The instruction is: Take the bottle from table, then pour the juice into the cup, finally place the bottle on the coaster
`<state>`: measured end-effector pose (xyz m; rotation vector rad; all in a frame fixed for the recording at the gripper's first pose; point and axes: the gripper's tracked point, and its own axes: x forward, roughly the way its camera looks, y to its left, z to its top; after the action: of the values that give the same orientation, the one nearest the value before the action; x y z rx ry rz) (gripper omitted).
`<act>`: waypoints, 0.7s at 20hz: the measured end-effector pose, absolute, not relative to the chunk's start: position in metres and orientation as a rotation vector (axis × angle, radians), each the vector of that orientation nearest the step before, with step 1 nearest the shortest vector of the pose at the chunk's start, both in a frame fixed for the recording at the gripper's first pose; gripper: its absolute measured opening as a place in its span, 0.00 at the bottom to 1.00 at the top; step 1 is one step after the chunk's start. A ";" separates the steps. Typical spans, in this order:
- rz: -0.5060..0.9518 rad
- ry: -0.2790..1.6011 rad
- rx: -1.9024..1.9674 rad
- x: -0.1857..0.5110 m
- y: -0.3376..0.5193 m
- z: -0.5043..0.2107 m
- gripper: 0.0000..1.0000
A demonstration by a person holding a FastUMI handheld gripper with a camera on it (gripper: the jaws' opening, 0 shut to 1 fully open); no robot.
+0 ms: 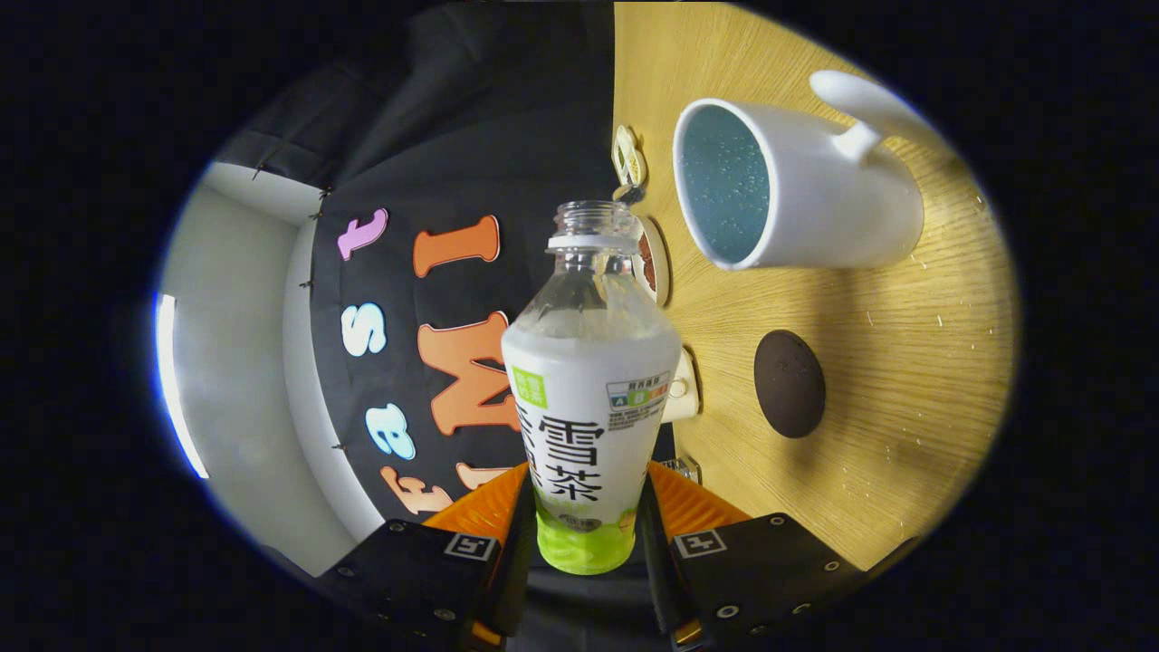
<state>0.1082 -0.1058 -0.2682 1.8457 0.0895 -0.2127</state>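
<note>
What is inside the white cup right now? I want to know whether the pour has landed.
The cup shows a blue-green inner wall dotted with small droplets. Its bottom is out of sight, so any juice there is hidden. The gripper is shut on the uncapped bottle.

The camera rides on the hand-held gripper point(584, 534), looking forward along its fingers — rolled sideways, so the tabletop point(905, 380) stands upright, close by.
</note>
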 end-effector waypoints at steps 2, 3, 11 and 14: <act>-0.222 0.089 1.854 0.107 -0.109 -0.270 0.57; -0.224 0.090 1.856 0.107 -0.110 -0.270 0.57; -0.221 0.086 1.877 0.105 -0.113 -0.275 0.57; -0.226 0.078 1.895 0.105 -0.114 -0.274 0.57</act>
<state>0.1054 -0.1144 -0.2740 1.8955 0.0785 -0.2255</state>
